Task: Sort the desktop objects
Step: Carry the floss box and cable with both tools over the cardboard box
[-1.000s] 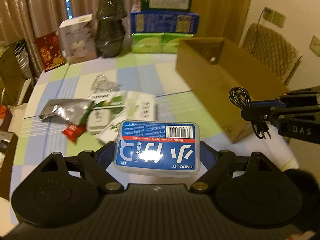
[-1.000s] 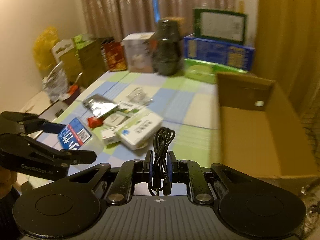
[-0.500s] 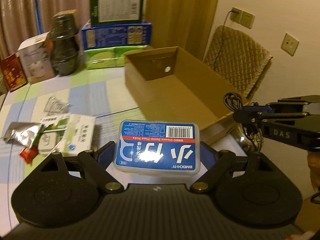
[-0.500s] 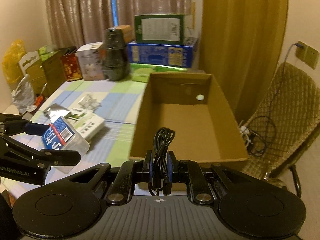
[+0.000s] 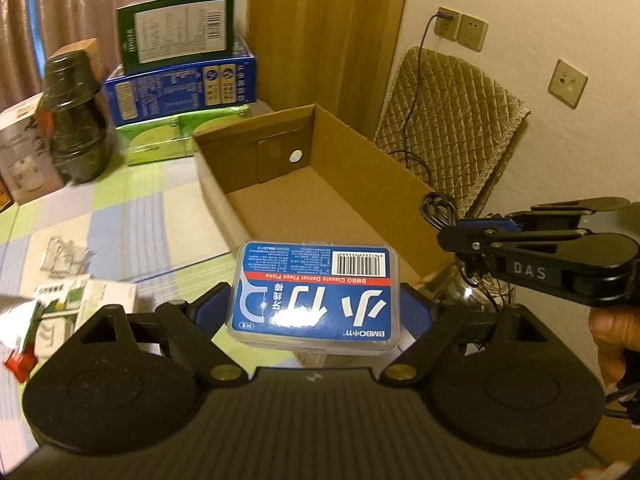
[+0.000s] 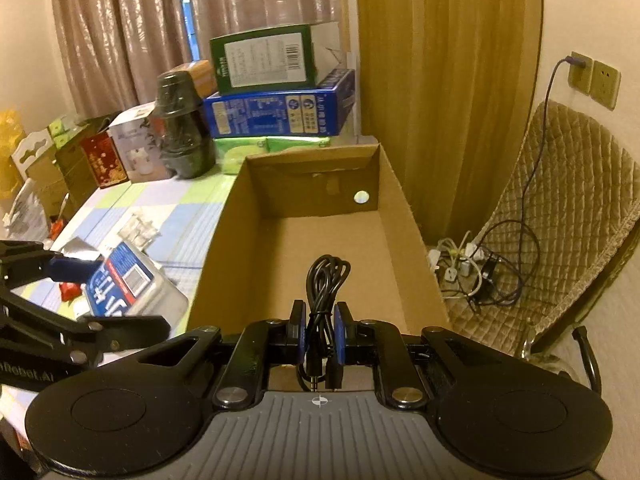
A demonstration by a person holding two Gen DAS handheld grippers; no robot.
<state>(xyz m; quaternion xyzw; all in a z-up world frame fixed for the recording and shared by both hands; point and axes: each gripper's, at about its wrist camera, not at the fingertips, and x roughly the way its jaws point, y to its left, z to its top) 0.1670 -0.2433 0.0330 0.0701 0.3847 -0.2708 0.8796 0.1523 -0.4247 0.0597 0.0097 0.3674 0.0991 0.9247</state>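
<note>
A clear plastic dental floss pick box (image 5: 316, 294) with a blue label sits between the blue pads of my left gripper (image 5: 316, 312), which is shut on it, just short of the near left corner of the open cardboard box (image 5: 320, 208). My right gripper (image 6: 321, 324) is shut on a coiled black audio cable (image 6: 325, 284), held over the near end of the cardboard box (image 6: 320, 240). In the left wrist view the right gripper (image 5: 452, 228) shows at the right with the cable (image 5: 438, 210). In the right wrist view the left gripper (image 6: 92, 292) and floss box (image 6: 124, 284) show at the left.
Small packets and a white box (image 5: 104, 300) lie on the checked tablecloth (image 5: 152, 208). A dark wrapped jar (image 6: 182, 128) and stacked cartons (image 6: 280, 112) stand at the back. A padded chair (image 6: 568, 216) and tangled cords (image 6: 480, 268) are right of the table.
Both grippers have swung right from over the cluttered table toward the cardboard box, each still holding its object. The box's inside now fills the right wrist view.
</note>
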